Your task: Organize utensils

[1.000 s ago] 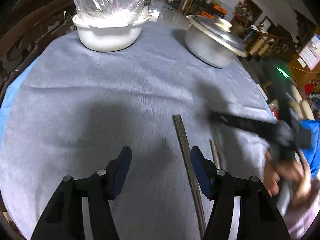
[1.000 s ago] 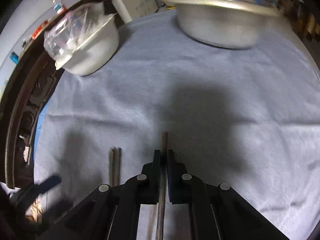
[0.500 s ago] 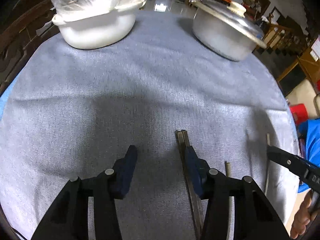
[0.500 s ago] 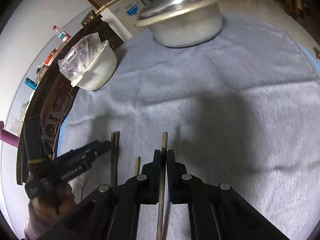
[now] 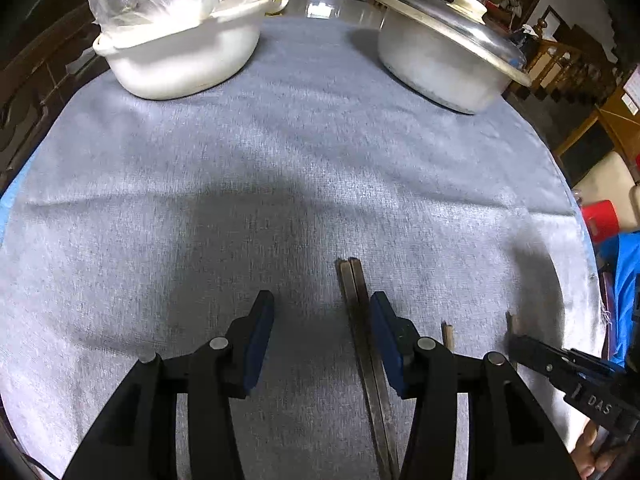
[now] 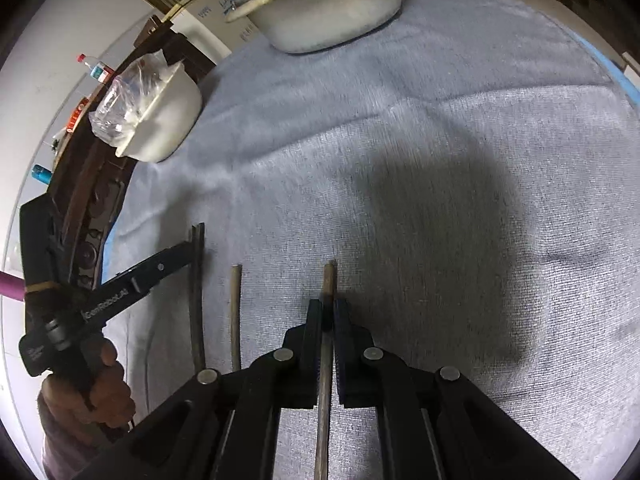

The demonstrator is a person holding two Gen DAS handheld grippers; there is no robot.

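A pair of dark chopsticks (image 5: 354,312) lies on the grey tablecloth (image 5: 280,160), side by side. My left gripper (image 5: 322,304) is open over them, and the pair runs just inside its right finger (image 5: 384,340). To the right a single pale wooden chopstick (image 5: 448,334) rests on the cloth. My right gripper (image 6: 328,308) is shut on another wooden chopstick (image 6: 329,280), whose tip sticks out ahead of the pads. In the right wrist view the loose pale chopstick (image 6: 235,312) and the dark pair (image 6: 197,292) lie to the left, with the left gripper (image 6: 180,254) at the pair.
A white bowl (image 5: 180,60) with a plastic bag in it stands at the far left. A lidded metal pot (image 5: 448,64) stands at the far right. Dark carved wood (image 6: 92,232) borders the table's left side. The cloth's edge (image 5: 576,216) curves close on the right.
My left gripper's jaws have narrowed, and it has come in low with the dark pair beside its right finger. My right gripper has carried its chopstick to the right of the pair.
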